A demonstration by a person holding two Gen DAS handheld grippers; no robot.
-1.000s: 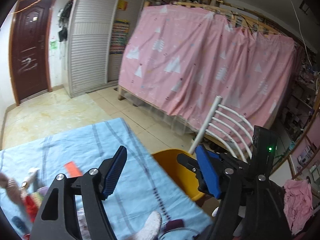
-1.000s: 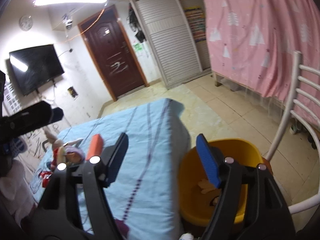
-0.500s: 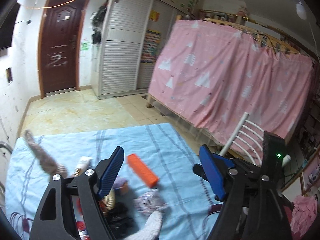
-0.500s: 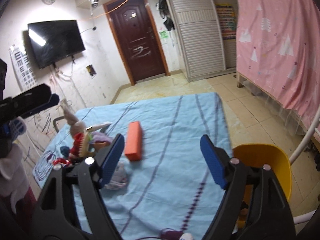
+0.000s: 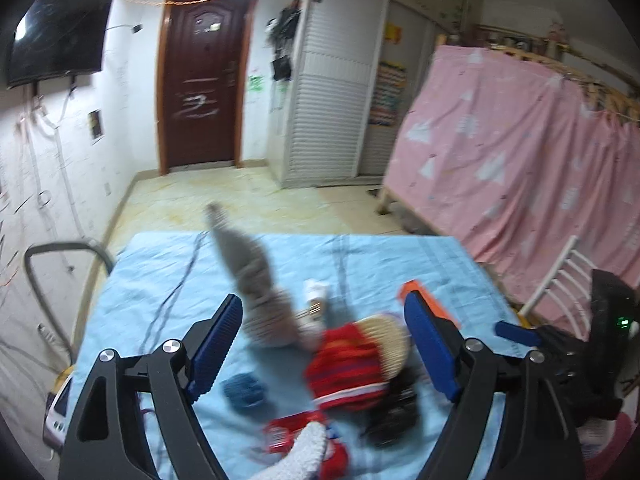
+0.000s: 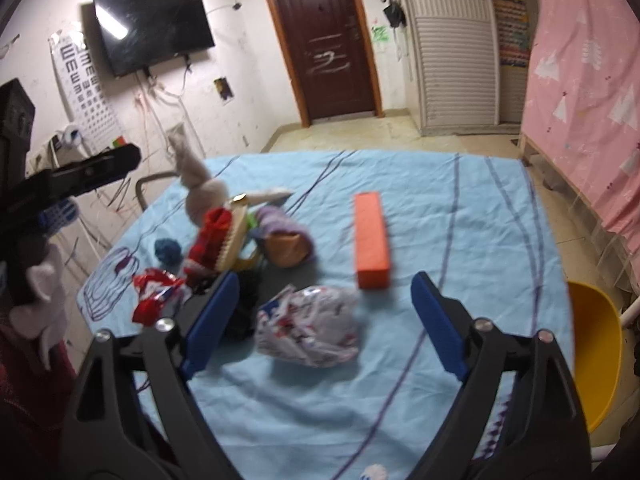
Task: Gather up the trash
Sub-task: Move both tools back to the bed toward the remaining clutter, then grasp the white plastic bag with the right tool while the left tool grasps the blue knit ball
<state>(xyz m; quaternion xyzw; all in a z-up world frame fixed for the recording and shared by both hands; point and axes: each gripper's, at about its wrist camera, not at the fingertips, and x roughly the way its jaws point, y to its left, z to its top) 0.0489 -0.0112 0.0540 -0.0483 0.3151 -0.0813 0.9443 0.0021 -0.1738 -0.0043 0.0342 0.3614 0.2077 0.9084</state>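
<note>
Both views have swung left since a second ago: yellow bin (image 6: pixel 592 356), then under the right gripper, now sits at far right edge of the right wrist view, beside the table. Left gripper (image 5: pixel 323 346) hangs over the clutter pile, blue pads spread wide, nothing between them. Right gripper (image 6: pixel 325 322) likewise spread, empty, poised above a crumpled white wrapper (image 6: pixel 310 326) with red and blue print, lying on the blue cloth (image 6: pixel 460 240). Orange box (image 6: pixel 372 240) lies just beyond the wrapper, apart from it. Left of these: red crumpled wrapper (image 6: pixel 158 292), red knit item (image 6: pixel 210 240) with a brush (image 6: pixel 234 240) leaning on it, grey plush rabbit (image 6: pixel 196 184), small blue ball (image 6: pixel 167 251), purple-and-orange item (image 6: pixel 282 236). Left wrist view is motion-blurred; rabbit ear (image 5: pixel 244 256) and red knit (image 5: pixel 346 368) are discernible between its fingers. Dark door (image 6: pixel 328 40) and wall TV (image 6: pixel 154 34) behind.
</note>
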